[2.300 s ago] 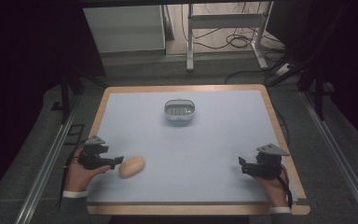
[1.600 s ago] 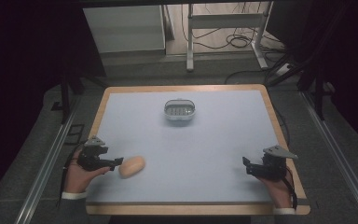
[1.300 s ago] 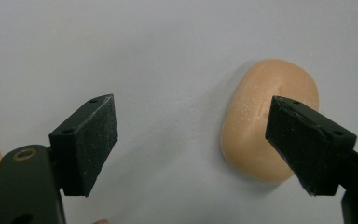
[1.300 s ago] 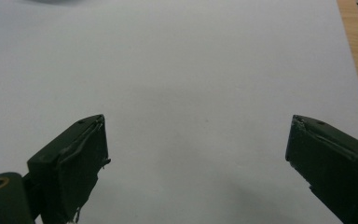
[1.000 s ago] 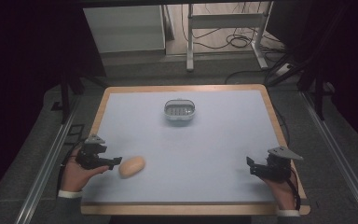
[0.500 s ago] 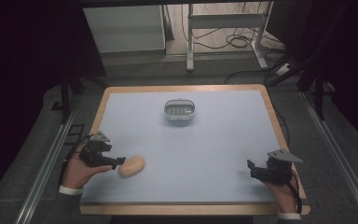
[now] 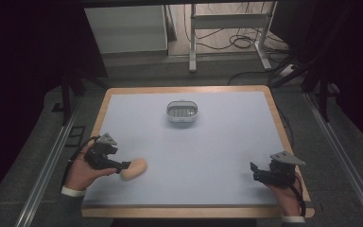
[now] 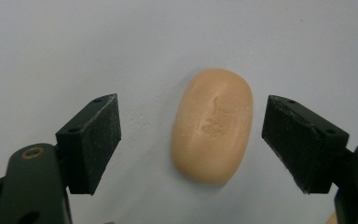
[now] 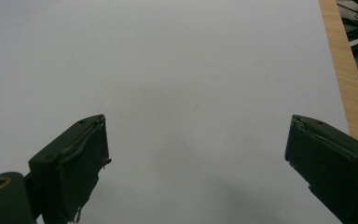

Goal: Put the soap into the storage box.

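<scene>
A peach-coloured bar of soap (image 8: 212,125) lies flat on the pale table (image 7: 227,156), near its front-left corner and well apart from the grey soap dish (image 7: 182,111) that stands toward the far middle. The left gripper (image 7: 123,166) is brought in low from the soap's left so that its two black pads (image 8: 93,140) bracket the bar, one on each long side, the likely prelude to a pinch and lift. Its jaws have just been closing, yet a gap shows on both sides of the soap and neither pad presses it. The left hand (image 7: 86,169) rests at the table's edge, wrist angled toward the soap. Far to the soap's right, the right gripper (image 7: 260,173) waits by the front-right corner, jaws spread wide over bare tabletop, holding nothing.
</scene>
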Demonstrator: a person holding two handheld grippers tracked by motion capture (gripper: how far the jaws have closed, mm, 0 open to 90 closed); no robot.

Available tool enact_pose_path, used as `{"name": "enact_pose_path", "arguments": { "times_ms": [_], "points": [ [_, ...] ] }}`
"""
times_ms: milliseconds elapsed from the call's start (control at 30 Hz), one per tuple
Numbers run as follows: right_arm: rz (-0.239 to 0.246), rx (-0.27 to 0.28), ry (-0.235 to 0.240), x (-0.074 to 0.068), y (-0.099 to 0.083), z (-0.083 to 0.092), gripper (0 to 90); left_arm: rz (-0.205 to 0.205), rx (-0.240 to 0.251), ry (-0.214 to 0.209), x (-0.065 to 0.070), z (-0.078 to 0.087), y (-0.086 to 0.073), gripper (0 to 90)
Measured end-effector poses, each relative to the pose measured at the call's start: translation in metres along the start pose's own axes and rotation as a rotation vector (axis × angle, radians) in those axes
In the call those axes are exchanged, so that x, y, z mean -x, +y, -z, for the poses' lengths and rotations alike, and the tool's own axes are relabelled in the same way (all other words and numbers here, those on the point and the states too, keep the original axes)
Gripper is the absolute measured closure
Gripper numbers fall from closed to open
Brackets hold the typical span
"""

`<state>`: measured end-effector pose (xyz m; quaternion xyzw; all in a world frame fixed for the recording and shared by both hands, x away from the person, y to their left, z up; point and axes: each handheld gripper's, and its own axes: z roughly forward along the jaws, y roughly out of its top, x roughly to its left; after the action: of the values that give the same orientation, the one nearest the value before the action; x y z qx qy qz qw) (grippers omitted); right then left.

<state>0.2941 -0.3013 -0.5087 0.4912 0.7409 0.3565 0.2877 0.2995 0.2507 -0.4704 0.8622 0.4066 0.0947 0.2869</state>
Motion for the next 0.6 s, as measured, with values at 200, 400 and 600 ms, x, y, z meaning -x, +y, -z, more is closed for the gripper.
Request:
{"name": "enact_pose_path", "arguments": {
  "times_ms": [200,400,600],
  "points": [
    [-0.004,0.000,-0.003,0.000,0.000,0.001,6.1,-0.017,-0.021,-0.011,0.004,-0.006,0.003,19.8],
    [-0.001,-0.002,-0.003,-0.001,0.000,0.000,6.1,-0.031,-0.037,-0.023,0.007,-0.010,0.005,20.0],
    [0.005,-0.006,-0.005,0.000,0.000,-0.001,6.1,-0.046,-0.081,-0.036,0.010,-0.020,0.007,20.0]
  ]
}}
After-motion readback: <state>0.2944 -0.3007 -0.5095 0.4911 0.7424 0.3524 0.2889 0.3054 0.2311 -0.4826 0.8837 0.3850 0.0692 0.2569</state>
